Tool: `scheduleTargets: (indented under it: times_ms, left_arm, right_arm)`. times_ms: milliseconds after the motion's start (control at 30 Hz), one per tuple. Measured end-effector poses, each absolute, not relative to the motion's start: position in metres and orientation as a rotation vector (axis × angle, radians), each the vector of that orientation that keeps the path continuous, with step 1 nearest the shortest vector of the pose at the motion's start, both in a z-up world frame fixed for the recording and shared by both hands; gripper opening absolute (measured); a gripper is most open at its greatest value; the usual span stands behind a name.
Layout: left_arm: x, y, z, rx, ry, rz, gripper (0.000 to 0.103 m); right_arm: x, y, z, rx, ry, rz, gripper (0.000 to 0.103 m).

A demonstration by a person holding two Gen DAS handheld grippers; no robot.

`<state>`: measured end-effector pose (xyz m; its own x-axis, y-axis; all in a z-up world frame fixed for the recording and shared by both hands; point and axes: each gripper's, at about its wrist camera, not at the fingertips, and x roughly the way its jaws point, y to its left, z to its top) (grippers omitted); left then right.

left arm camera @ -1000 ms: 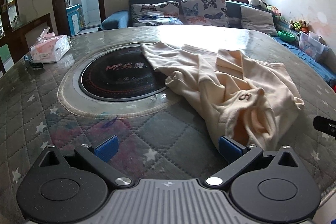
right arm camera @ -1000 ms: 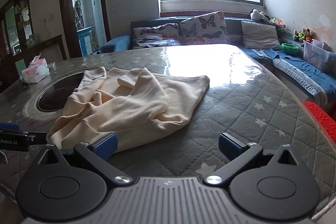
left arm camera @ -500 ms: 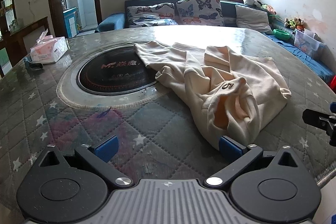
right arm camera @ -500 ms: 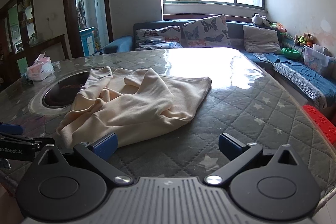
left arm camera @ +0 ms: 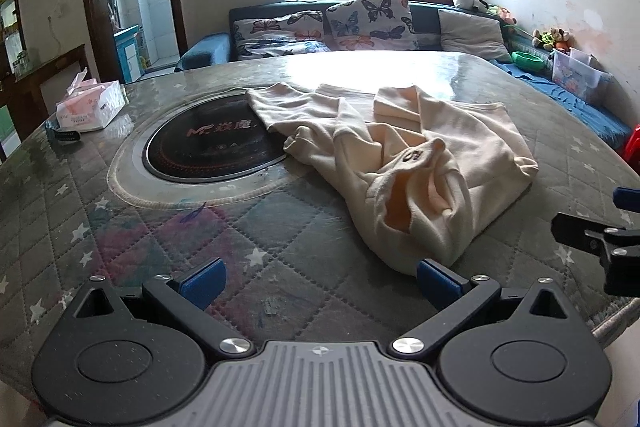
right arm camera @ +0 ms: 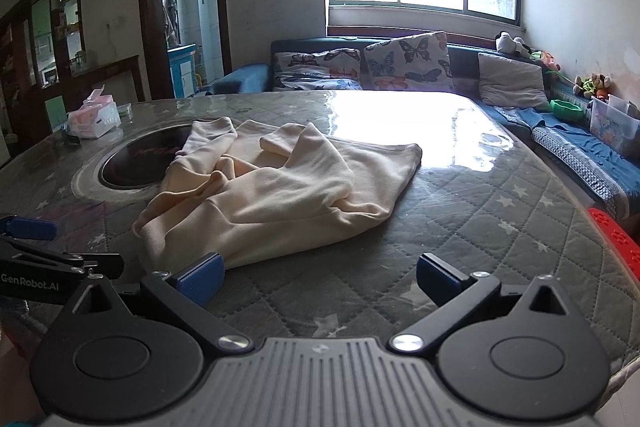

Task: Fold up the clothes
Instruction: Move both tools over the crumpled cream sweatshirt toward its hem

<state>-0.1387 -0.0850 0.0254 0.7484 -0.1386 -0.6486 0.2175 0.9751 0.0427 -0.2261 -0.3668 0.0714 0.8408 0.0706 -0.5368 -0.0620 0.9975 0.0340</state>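
Note:
A cream long-sleeved garment (left arm camera: 404, 163) lies crumpled on the quilted table (left arm camera: 168, 239), one sleeve reaching over the black round hob (left arm camera: 208, 143). It also shows in the right wrist view (right arm camera: 280, 187). My left gripper (left arm camera: 318, 279) is open and empty, near the table's front edge, its right finger just short of the garment's near fold. My right gripper (right arm camera: 318, 277) is open and empty, its left finger close to the garment's near edge. The right gripper shows at the right edge of the left wrist view (left arm camera: 600, 239).
A pink tissue box (left arm camera: 88, 105) and a small dark object (left arm camera: 64, 135) sit at the table's far left. A sofa with butterfly cushions (left arm camera: 360, 23) stands behind the table. A red stool (right arm camera: 618, 243) is at the right, off the table.
Both grippers have drawn back and up from the garment, so it sits farther away in both views. Both stay open. The garment has not moved.

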Motion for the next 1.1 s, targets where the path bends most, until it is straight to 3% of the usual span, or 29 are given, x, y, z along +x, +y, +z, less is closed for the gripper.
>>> scheduleTargets:
  times_ms: [1100]
  left_arm:
    - [-0.102, -0.086, 0.04, 0.113, 0.703, -0.211, 0.103]
  right_arm:
    - [-0.188, -0.339, 0.076, -0.031, 0.625, 0.155, 0.103]
